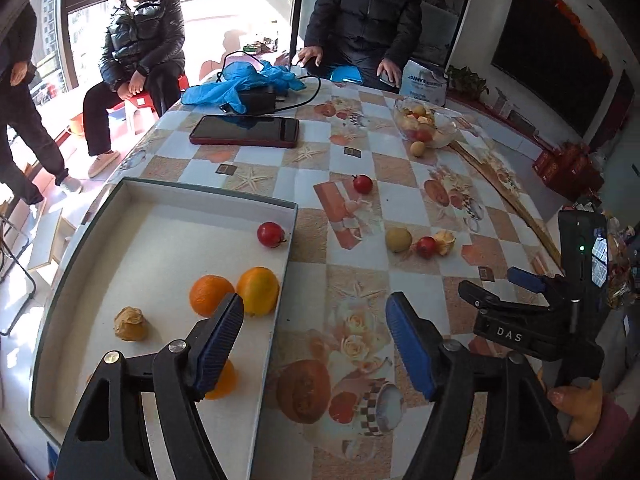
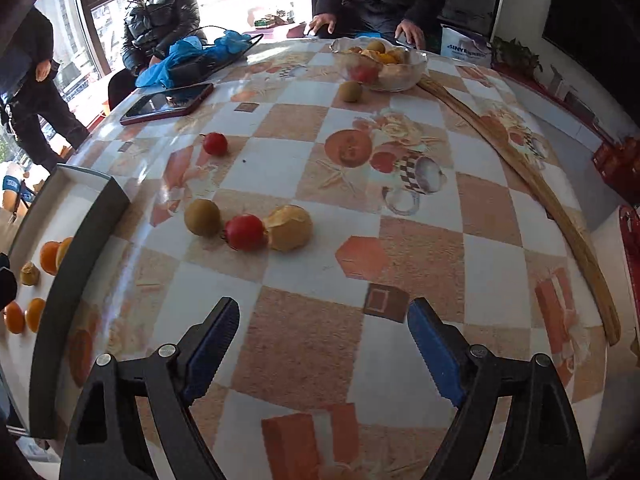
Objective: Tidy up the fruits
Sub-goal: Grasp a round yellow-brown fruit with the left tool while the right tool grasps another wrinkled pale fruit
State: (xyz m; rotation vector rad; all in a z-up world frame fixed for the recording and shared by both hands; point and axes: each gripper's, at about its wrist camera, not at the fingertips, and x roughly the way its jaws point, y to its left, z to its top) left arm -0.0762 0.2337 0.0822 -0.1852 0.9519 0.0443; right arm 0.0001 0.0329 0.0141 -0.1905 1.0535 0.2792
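Observation:
A white tray [image 1: 208,192] on the left holds a red fruit [image 1: 272,234], two oranges [image 1: 210,295] side by side, a tan wrinkled fruit [image 1: 131,323] and another orange [image 1: 224,382] partly hidden by my left finger. My left gripper [image 1: 315,300] hangs open and empty over the tray's right edge. On the tablecloth lie a brownish round fruit [image 2: 203,217], a red fruit [image 2: 245,232] and a tan peeled fruit [image 2: 290,227] touching in a row, with another red fruit [image 2: 215,143] farther back. My right gripper [image 2: 324,306] is open and empty above bare cloth, nearer than that row.
A glass bowl [image 2: 380,66] of mixed fruit stands at the far side with a brown fruit [image 2: 351,91] beside it. A phone [image 1: 245,131], blue gloves [image 1: 240,84] and a charger lie far left. A long wooden stick [image 2: 520,184] runs along the right. Two people sit behind the table, and one stands at the left.

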